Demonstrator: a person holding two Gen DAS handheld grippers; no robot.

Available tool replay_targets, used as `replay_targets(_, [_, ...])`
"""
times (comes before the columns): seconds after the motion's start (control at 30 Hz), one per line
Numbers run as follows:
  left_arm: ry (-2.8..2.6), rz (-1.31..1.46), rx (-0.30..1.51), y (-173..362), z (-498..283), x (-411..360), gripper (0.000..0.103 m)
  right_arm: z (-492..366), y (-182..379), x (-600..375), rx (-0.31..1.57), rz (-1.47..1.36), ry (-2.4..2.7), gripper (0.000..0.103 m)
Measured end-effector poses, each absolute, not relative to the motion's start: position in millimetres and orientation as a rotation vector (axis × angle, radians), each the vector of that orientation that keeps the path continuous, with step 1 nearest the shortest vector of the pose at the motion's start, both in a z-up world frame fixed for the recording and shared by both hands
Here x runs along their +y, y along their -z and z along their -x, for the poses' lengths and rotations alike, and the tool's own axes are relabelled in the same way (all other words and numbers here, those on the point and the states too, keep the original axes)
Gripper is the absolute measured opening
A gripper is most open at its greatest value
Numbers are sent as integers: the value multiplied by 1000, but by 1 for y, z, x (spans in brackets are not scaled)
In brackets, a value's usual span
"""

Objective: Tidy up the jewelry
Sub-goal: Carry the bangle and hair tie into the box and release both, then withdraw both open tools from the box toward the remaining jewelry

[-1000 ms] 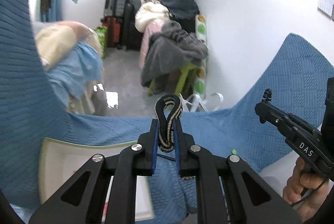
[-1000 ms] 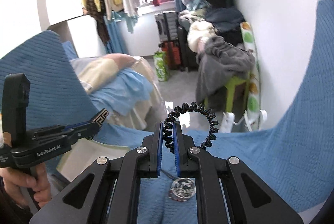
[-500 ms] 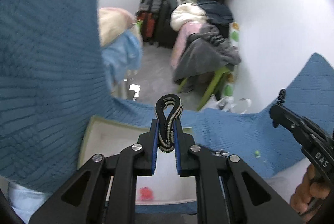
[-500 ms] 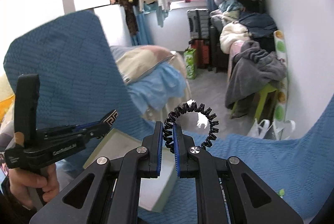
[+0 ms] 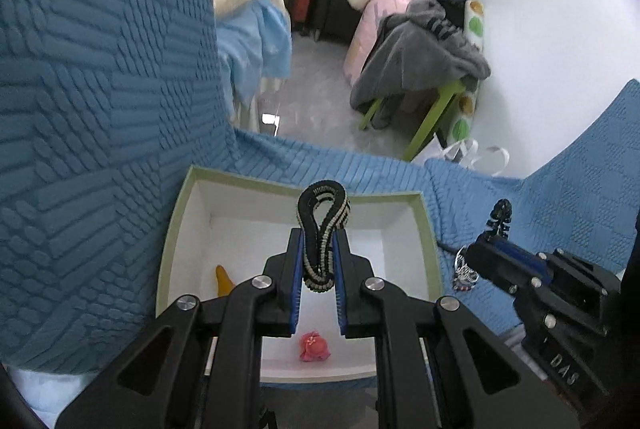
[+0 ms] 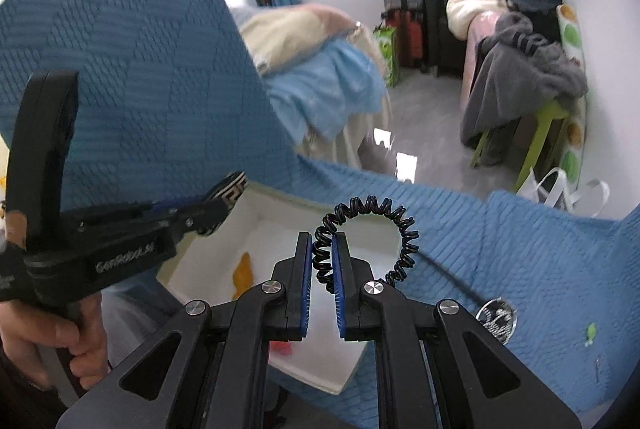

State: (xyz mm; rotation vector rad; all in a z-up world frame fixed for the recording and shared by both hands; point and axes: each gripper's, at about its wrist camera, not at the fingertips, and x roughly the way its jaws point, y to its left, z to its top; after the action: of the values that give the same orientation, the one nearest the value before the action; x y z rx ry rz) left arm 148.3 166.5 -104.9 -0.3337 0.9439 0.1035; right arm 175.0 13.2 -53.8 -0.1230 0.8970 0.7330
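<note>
I hold my left gripper clamped on the band and my right gripper clamped on the coil tie; I lower each inside the box walls before parting the fingers.

Box on blanket, pendant beside right

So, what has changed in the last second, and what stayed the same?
Both grippers moved over the white box, which now lies under them. Unchanged: the left gripper holds the braided band, and the right gripper holds the black spiral hair tie.
</note>
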Motion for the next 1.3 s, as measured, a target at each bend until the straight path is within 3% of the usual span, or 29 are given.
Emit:
replay_targets(0.57, [-158,300,1067,146,-157,178,20,-180,108,28,1043,189,-688,9])
replay_targets(0.6, [-157,298,1064,145,-156,178,23,-180,110,28,1046,192,-683,9])
replay_targets(0.67, [-159,300,1063,144,-156,178,39,-180,111,28,1047,198,-680,12])
replay_targets(0.7, [-169,297,1061,143,-155,179,50,-181,111,28,1047,197,-679,18])
replay_targets(0.73, [-174,292,1056,142,-155,179,55,-181,111,27,1047,194,-677,32])
replay_targets(1.0, [-181,335,992,125,-146,184,72,-185,92,14,995,150,-683,45])
replay_targets(1.17, [-186,343,924,107,-141,179,74,-183,70,1,920,136,-682,53])
replay_targets(1.3, [-182,330,863,91,-139,170,79,-182,50,-13,857,126,-686,53])
